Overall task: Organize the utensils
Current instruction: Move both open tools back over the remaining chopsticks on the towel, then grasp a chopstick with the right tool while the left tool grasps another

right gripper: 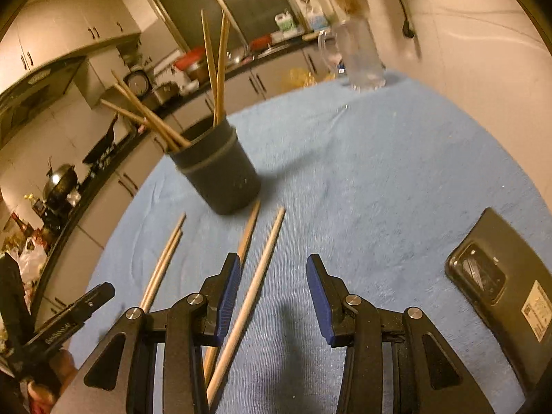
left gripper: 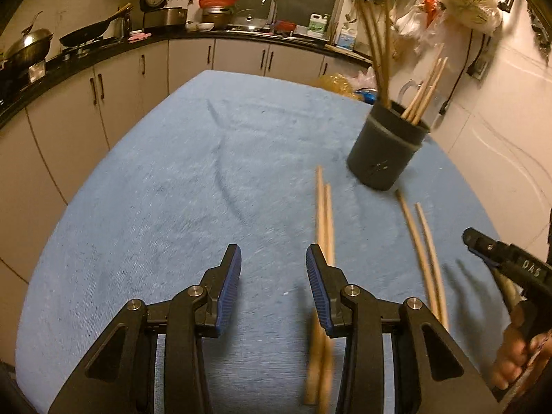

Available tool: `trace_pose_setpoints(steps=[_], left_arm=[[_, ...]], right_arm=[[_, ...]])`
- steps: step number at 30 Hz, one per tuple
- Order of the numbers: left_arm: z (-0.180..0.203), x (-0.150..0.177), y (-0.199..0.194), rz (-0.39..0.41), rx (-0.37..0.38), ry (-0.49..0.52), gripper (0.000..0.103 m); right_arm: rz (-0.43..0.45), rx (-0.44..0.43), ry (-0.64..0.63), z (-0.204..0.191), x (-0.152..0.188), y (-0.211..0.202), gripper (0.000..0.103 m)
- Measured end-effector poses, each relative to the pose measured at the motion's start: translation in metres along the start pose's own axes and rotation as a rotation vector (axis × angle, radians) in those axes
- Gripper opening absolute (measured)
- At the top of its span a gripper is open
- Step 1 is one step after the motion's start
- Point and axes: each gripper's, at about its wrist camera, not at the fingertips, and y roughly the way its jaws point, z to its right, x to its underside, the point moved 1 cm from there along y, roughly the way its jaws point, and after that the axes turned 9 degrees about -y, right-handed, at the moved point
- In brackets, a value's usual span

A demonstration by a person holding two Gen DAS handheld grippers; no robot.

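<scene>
A dark round holder [left gripper: 386,151] [right gripper: 217,169] stands on the blue cloth with several wooden chopsticks upright in it. Two pairs of chopsticks lie loose on the cloth in front of it. My left gripper [left gripper: 274,255] is open and empty. One pair [left gripper: 324,214] lies under its right finger, blurred. My right gripper [right gripper: 273,262] is also open and hovers over the other pair [right gripper: 262,269]. One stick of that pair shows in the gap by the left finger, the other runs beneath that finger. Each gripper shows at the edge of the other's view [left gripper: 483,245] [right gripper: 86,303].
A black phone [right gripper: 500,289] lies on the cloth at the right. A glass mug [right gripper: 358,55] stands at the table's far end near the wall. Kitchen cabinets and a counter with pans [left gripper: 86,34] run along the left and back. The blue cloth [left gripper: 172,172] covers the table.
</scene>
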Motion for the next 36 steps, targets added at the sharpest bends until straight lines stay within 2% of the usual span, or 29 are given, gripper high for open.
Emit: trace_pose_setpoints(steps=[3, 7, 15, 17, 20, 26, 29, 31, 33, 34, 36], left_arm=[[-0.004, -0.001, 0.001, -0.006, 0.026, -0.023, 0.038], [-0.005, 0.001, 0.002, -0.006, 0.056, -0.025, 0.038], [-0.003, 0.001, 0.001, -0.002, 0.077, -0.016, 0.038], [-0.002, 0.001, 0.002, -0.01, 0.08, -0.014, 0.038], [-0.002, 0.0, 0.004, -0.026, 0.09, -0.017, 0.038], [0.001, -0.012, 0.018, -0.136, 0.143, -0.031, 0.038], [0.01, -0.024, 0.029, -0.198, 0.172, -0.022, 0.037], [0.02, -0.035, 0.039, -0.248, 0.193, -0.013, 0.03], [0.031, -0.046, 0.051, -0.275, 0.178, 0.003, 0.028], [0.037, -0.053, 0.056, -0.271, 0.16, 0.019, 0.023], [0.045, -0.063, 0.066, -0.272, 0.131, 0.036, 0.021]], right_arm=[[-0.042, 0.003, -0.006, -0.003, -0.001, 0.007, 0.038], [-0.109, 0.011, -0.012, -0.008, -0.004, 0.022, 0.024], [-0.207, 0.046, -0.021, -0.02, -0.017, 0.055, 0.021], [-0.233, 0.057, -0.029, -0.02, -0.018, 0.062, 0.014], [-0.246, 0.058, -0.056, -0.02, -0.019, 0.063, 0.01], [-0.265, 0.126, -0.113, -0.004, -0.022, 0.052, 0.009], [-0.261, 0.11, -0.089, 0.009, -0.019, 0.047, 0.009], [-0.254, 0.088, -0.068, 0.015, -0.017, 0.044, 0.01], [-0.25, 0.081, -0.063, 0.017, -0.017, 0.043, 0.01], [-0.248, 0.081, -0.068, 0.016, -0.016, 0.043, 0.01], [-0.242, 0.081, -0.076, 0.015, -0.015, 0.042, 0.01]])
